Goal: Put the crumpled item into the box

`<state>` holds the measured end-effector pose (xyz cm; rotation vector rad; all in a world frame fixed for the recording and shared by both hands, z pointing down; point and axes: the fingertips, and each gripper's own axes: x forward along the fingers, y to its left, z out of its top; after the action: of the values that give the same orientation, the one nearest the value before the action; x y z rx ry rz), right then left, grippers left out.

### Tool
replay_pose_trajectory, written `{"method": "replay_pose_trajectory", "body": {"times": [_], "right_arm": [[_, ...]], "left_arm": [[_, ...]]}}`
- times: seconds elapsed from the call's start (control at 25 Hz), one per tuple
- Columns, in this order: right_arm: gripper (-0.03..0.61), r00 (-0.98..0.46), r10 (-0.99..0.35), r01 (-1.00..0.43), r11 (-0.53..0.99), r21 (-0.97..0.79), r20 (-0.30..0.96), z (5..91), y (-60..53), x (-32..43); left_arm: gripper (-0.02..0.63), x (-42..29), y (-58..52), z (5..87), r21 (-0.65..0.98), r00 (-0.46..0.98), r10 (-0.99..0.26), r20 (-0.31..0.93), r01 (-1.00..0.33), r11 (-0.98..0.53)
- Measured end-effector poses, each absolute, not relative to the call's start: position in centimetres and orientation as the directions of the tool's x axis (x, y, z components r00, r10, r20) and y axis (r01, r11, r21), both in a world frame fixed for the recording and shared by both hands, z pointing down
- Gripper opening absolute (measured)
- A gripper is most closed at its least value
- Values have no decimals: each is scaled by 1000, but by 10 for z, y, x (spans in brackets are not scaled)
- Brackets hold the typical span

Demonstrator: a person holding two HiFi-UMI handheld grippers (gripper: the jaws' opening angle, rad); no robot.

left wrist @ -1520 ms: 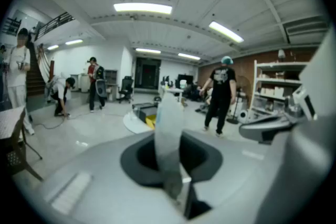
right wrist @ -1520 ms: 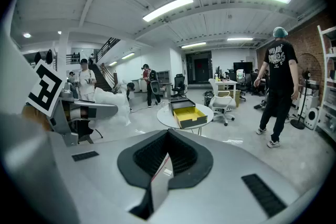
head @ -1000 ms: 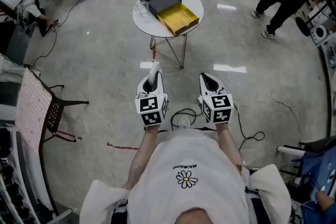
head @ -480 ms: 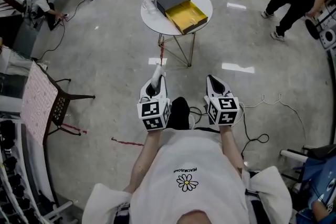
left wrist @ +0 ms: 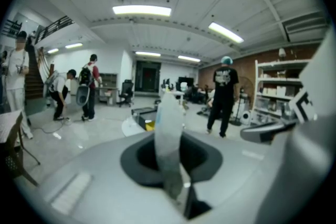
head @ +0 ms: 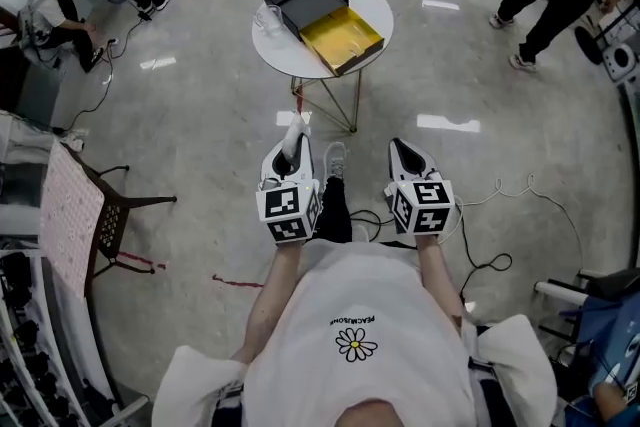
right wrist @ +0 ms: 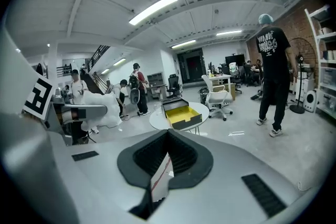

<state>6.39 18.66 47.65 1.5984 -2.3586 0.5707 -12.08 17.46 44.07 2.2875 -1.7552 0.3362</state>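
Left tool [head: 291, 153]: nearly closed, gripping the crumpled item [head: 294, 128], a pale strip that sticks out along the jaws.
Right tool [head: 405, 155]: jaws together; we see nothing held.
Box [head: 341, 37]: open, yellow inside, on the round desk [head: 272, 43].
Bearing: box lies straight ahead, well apart from both tools, across open floor [head: 200, 115].
Next move: we judge a forward carry by the left hand.

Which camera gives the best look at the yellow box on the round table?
The head view: it looks down into the yellow box, showing its open inside. The right gripper view shows it small and side-on. In the left gripper view the white item held in the jaws partly hides it.
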Motion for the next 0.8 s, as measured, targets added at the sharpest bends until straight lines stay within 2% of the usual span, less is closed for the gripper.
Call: {"method": "replay_pose_trajectory", "body": {"times": [0.44, 0.8], "right_arm": [[2, -350, -843, -937, 313, -155, 408, 457, 71, 66], [2, -278, -881, -960, 245, -133, 384, 438, -53, 66]], "left_arm": [[46, -117, 35, 431, 83, 287, -907, 308, -958, -275], [46, -93, -109, 400, 32, 400, -874, 274, -913, -408]]}}
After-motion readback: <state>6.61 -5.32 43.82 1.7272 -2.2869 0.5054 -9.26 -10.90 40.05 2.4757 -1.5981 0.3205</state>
